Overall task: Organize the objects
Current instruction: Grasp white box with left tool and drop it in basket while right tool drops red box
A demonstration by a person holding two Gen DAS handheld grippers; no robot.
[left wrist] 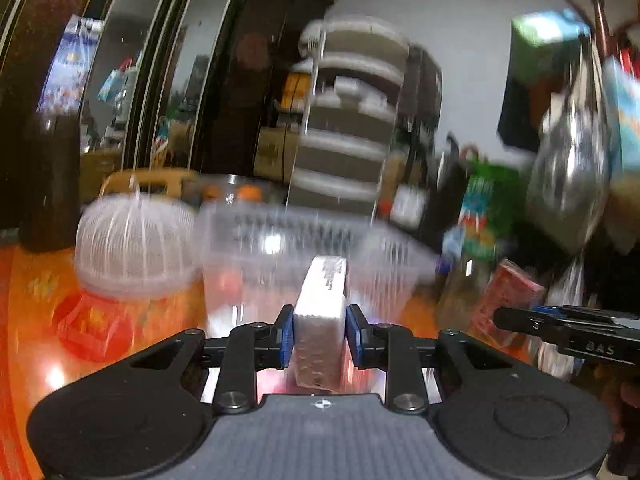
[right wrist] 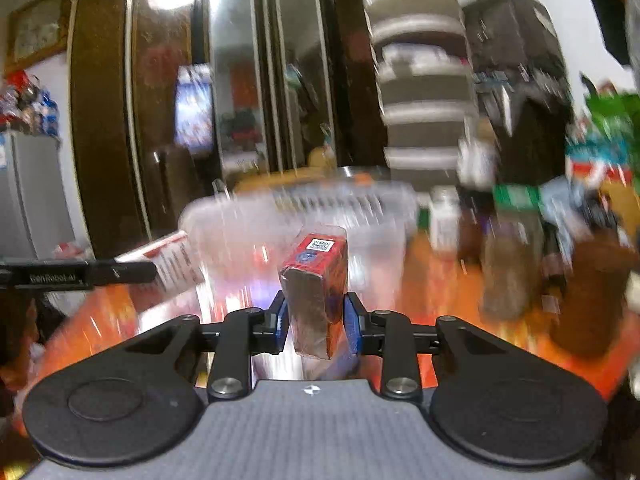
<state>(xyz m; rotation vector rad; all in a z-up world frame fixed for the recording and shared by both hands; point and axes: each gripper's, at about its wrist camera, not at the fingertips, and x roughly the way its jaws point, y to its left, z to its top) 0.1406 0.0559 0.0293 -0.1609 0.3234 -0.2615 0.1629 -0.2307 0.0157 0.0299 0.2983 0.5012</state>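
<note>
My left gripper is shut on a white box wrapped in clear film, held above the orange table in front of a clear plastic bin. My right gripper is shut on a red box with a white code label on top, also in front of the clear bin. The right gripper shows at the right edge of the left wrist view with the red box. The left gripper shows at the left of the right wrist view with the white box.
A clear domed lid stands left of the bin over a red object. A dark bottle stands at the far left. Jars and bottles crowd the table's right side. Dark cabinets with glass doors stand behind.
</note>
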